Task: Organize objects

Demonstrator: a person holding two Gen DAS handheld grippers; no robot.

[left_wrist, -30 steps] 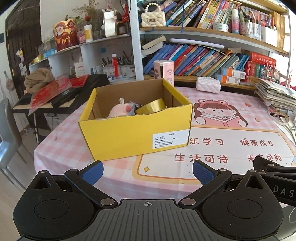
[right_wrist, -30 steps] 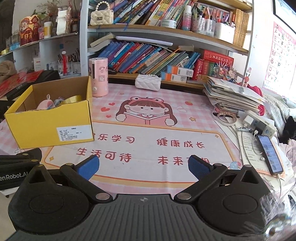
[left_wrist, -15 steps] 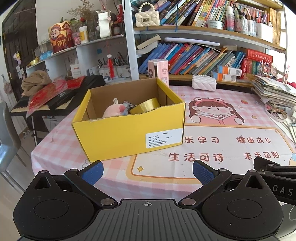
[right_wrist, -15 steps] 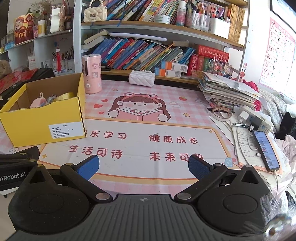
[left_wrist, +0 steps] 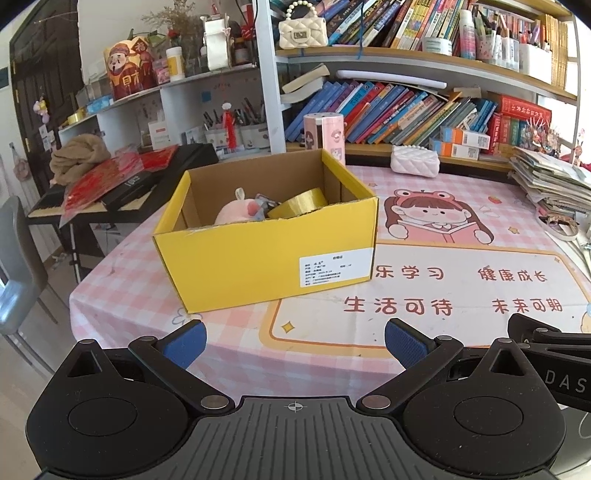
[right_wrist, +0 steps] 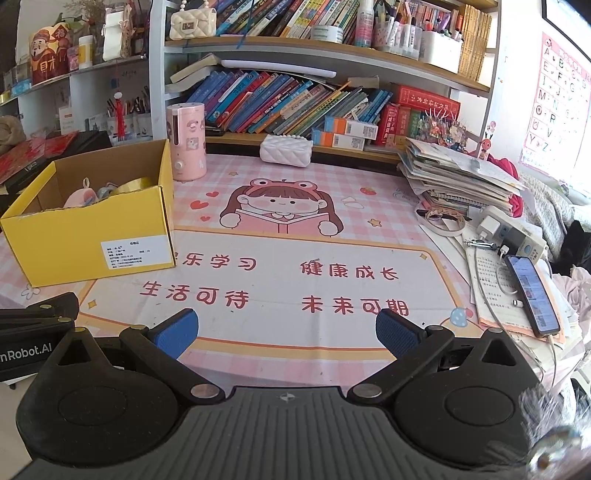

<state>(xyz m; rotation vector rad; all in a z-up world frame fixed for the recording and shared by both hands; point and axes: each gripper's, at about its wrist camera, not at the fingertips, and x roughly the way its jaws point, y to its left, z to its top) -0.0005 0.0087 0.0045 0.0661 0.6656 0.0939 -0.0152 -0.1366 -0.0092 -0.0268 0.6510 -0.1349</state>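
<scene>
A yellow box (left_wrist: 266,254) sits on the pink checked surface (right_wrist: 369,206), holding a pink plush toy (left_wrist: 236,212) and a roll of gold tape (left_wrist: 299,201). The left gripper (left_wrist: 293,341) and right gripper (right_wrist: 286,330) hover near the surface's front edge, both spread wide and empty.

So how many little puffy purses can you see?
2. A cream purse with a pearl handle stands on the upper bookshelf. A white purse lies at the back of the table, below the books. More could be hidden behind other things.

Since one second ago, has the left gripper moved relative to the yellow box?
Yes. The left gripper has drawn back from the yellow box. In its view the box now looks smaller and sits higher, with more tablecloth showing in front. Both grippers are open and empty.
</scene>
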